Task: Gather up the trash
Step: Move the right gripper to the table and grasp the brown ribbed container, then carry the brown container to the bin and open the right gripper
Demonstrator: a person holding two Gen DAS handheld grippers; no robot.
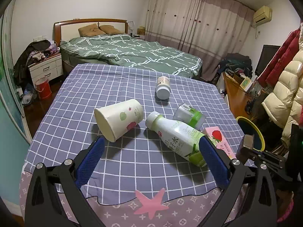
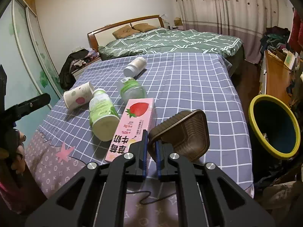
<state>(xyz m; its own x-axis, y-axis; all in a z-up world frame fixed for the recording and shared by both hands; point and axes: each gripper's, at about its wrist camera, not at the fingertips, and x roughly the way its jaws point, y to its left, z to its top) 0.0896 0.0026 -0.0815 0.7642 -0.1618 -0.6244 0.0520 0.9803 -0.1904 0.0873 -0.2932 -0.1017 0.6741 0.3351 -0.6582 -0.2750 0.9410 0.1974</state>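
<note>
My right gripper (image 2: 151, 138) is shut on the rim of a brown plastic tray (image 2: 185, 134), held over the checked cloth. Beside it lies a pink strawberry milk carton (image 2: 132, 124). My left gripper (image 1: 151, 140) stands open low over the cloth. A tipped paper cup (image 1: 119, 120) lies just beyond its left finger, and a white-green bottle (image 1: 178, 138) lies on its side against its right finger. Further back lie a clear jar with a green label (image 1: 189, 115) and a small white bottle with a grey cap (image 1: 163, 88).
A dark bin with a yellow-green rim (image 2: 274, 124) stands off the cloth's right edge. A bed with a green quilt (image 1: 132, 53) lies behind. Coats (image 1: 284, 87) hang on the right, and a nightstand (image 1: 47, 68) stands on the left.
</note>
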